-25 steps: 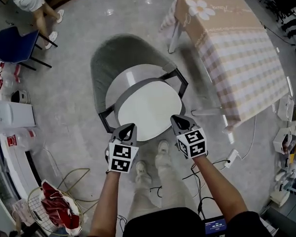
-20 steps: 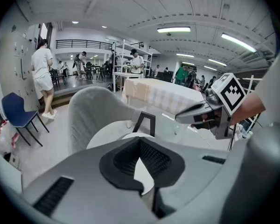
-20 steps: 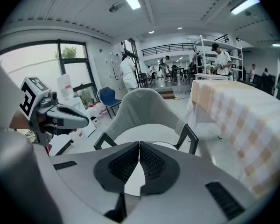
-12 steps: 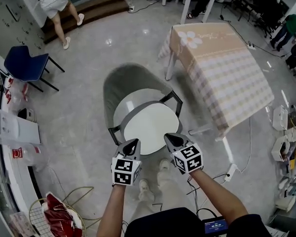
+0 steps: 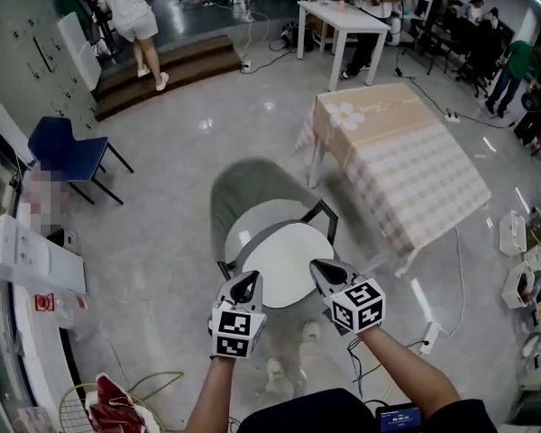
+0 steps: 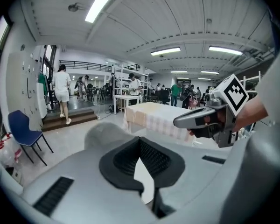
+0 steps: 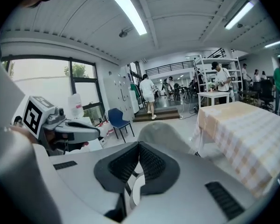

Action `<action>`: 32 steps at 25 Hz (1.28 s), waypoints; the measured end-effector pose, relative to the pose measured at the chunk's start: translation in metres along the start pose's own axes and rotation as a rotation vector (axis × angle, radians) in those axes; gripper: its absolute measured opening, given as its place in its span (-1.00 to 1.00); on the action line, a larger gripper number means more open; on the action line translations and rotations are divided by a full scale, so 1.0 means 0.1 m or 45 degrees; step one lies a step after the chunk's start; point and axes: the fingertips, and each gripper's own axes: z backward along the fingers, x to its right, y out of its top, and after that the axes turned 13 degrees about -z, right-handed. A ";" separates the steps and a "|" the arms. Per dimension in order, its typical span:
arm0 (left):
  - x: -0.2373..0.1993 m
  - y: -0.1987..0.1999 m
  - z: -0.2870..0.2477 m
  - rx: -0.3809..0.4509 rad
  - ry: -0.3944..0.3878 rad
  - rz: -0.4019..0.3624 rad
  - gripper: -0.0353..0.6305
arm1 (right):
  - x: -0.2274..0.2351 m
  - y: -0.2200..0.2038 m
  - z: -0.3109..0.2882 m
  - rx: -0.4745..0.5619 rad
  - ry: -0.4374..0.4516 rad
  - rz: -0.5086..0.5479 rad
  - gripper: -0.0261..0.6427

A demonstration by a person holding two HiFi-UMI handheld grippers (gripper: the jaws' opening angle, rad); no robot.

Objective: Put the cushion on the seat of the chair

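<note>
The chair (image 5: 251, 195) has a grey curved back and a black frame, and it stands on the floor in front of me. A round white cushion (image 5: 288, 262) lies flat on its seat. In the head view my left gripper (image 5: 248, 285) and right gripper (image 5: 322, 271) hover side by side above the cushion's near edge, both shut and empty. The left gripper view looks past its closed jaws (image 6: 140, 141) to the chair back (image 6: 105, 129) and the right gripper (image 6: 205, 118). The right gripper view shows its shut jaws (image 7: 139, 146), the chair back (image 7: 161, 129) and the left gripper (image 7: 67, 130).
A table with a checked cloth (image 5: 406, 161) stands right of the chair. A blue chair (image 5: 68, 150) and white boxes (image 5: 27, 260) are at the left, a wire basket with red things (image 5: 104, 409) at the lower left. Cables (image 5: 433, 332) lie on the floor. A person (image 5: 135, 16) stands by wooden steps (image 5: 162, 66).
Both grippers have risen off the cushion, which stays on the seat. The head view has tilted up and now takes in more of the room.
</note>
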 end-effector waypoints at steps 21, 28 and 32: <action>0.25 0.59 0.98 0.230 -0.083 0.012 -0.88 | -0.95 0.54 0.84 0.296 -0.010 0.188 -0.87; 0.44 0.67 0.98 0.243 -0.093 0.012 -0.88 | -0.90 0.56 1.01 0.322 -0.005 0.217 -0.87; 0.61 0.77 0.97 0.247 -0.093 0.012 -0.88 | -0.82 0.56 1.16 0.319 0.007 0.225 -0.87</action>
